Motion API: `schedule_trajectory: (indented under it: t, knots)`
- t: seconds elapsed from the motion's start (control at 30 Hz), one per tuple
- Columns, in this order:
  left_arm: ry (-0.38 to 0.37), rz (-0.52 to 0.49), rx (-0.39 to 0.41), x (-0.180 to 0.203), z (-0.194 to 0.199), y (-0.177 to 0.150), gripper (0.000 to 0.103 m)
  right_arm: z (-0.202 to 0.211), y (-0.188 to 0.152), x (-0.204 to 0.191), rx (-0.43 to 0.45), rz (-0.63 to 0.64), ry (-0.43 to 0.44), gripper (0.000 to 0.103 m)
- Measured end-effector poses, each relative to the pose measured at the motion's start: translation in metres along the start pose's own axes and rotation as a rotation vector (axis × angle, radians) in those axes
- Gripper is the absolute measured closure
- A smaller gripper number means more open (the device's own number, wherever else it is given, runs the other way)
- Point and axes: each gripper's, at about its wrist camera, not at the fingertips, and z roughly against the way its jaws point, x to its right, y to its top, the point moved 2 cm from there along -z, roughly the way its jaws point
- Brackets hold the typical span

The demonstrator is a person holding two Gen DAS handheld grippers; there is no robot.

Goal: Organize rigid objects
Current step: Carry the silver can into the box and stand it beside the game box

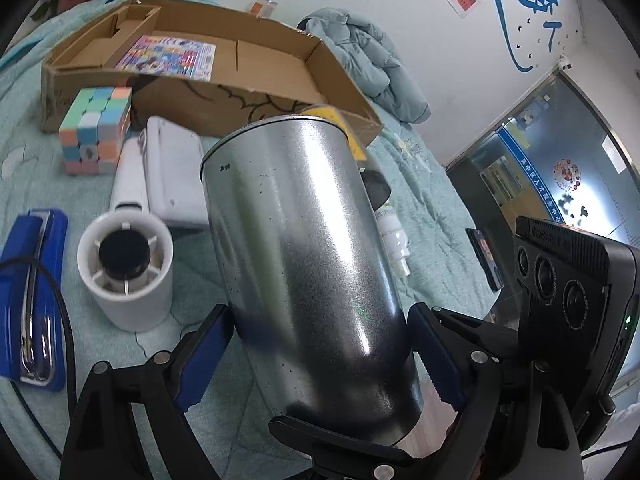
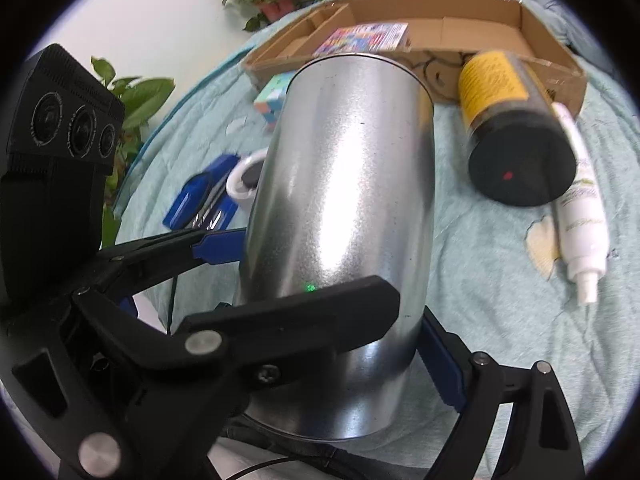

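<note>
Both tools, left tool (image 1: 320, 364) and right tool (image 2: 332, 344), look clamped low on the metal can (image 1: 304, 264) above the bed (image 1: 432, 216), near the cardboard box (image 1: 248, 76), so that slick, top-heavy can might tip out.

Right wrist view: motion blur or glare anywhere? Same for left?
Right wrist view: the black-capped yellow-label jar and the white spray bottle are smeared; a bright glare streak runs down the shiny metal cylinder. Left wrist view: sharper, the pastel puzzle cube is crisp, with softer glare on the cylinder; strong fisheye bending of the cardboard box edges.
</note>
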Motion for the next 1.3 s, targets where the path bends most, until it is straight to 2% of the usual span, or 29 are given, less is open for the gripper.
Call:
schedule_trajectory:
  t: [0.37, 0.6, 1.03, 1.3]
  knots:
    - [0.041, -0.082, 0.099, 0.031, 0.036, 0.063, 0.016, 0.037, 0.049, -0.002, 0.132, 0.035, 0.004, 0.015]
    - [0.073, -0.13, 0.108, 0.042, 0.043, 0.1, 0.017, 0.047, 0.078, 0.006, 0.189, 0.025, 0.022, 0.015]
    - [0.094, -0.18, 0.113, 0.045, 0.029, 0.165, 0.018, 0.048, 0.125, 0.016, 0.218, 0.007, 0.004, 0.015]
    - [0.112, -0.19, 0.114, 0.035, 0.016, 0.2, 0.018, 0.04, 0.152, 0.027, 0.217, -0.013, 0.023, 0.015]
